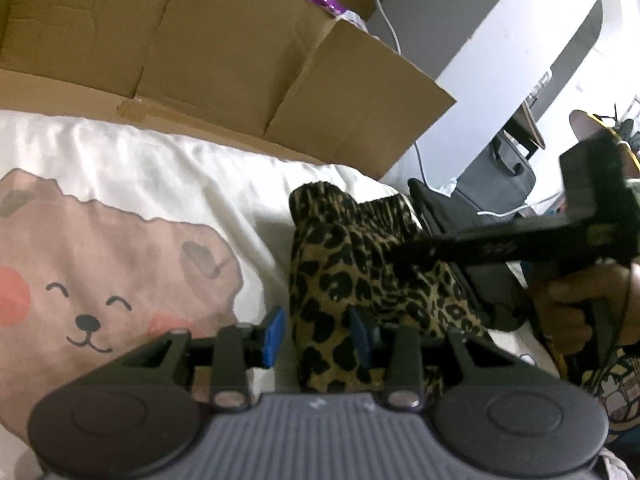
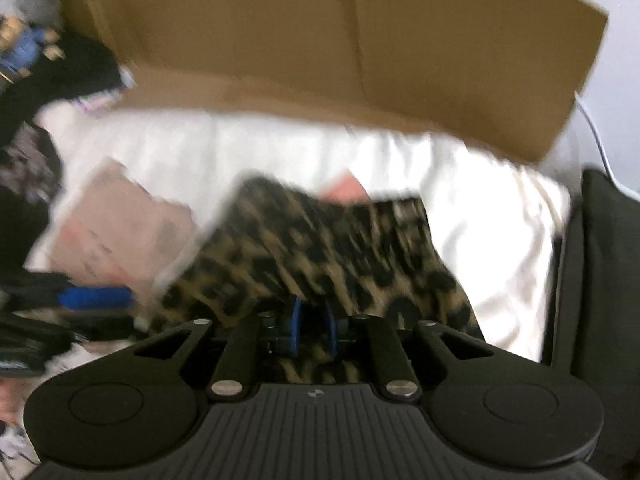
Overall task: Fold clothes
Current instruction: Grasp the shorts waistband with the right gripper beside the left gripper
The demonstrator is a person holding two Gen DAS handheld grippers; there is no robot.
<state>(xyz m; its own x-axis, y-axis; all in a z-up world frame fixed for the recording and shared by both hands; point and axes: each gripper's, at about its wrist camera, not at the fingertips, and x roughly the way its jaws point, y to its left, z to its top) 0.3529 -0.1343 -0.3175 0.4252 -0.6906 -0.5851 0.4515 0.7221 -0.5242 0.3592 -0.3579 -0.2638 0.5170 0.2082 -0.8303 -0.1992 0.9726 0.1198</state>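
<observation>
Leopard-print garment (image 1: pixel 360 280), cream bear-print blanket (image 1: pixel 160 184), brown cardboard (image 1: pixel 240 48).

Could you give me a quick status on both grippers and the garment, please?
Left gripper open around leopard-print garment. Right gripper shut on it. Garment bunched on bear-print bedding. Cardboard box behind, clear.

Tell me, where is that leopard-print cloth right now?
The leopard-print cloth is bunched on the white bear-print bedding, right of the bear's face, in front of the cardboard box, between the left tongs.

- Your right tongs (image 2: pixel 311 330) have their blue pads nearly together, pinching the blurred leopard-print fabric garment (image 2: pixel 320 240).
- A brown cardboard box (image 2: pixel 360 52) stands behind the white bedsheet (image 2: pixel 492 240).
</observation>
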